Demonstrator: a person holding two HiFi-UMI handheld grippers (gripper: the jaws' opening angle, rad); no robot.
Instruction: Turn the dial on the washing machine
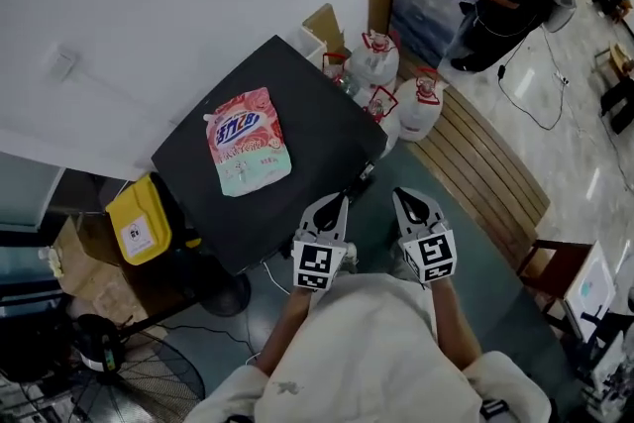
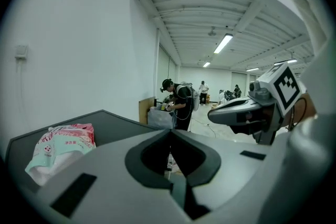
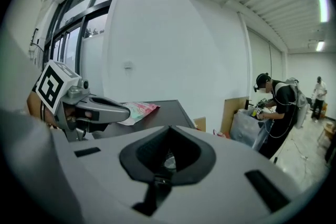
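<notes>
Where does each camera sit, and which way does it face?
Head view: on the person's head, steeply down onto the machine top, pouch, left gripper and right gripper; shirt and forearms show.
Left gripper view: on the left gripper, along its shut jaws; right gripper at right.
Right gripper view: on the right gripper, along its shut jaws; left gripper at left.
Shared: all three show the pouch.
</notes>
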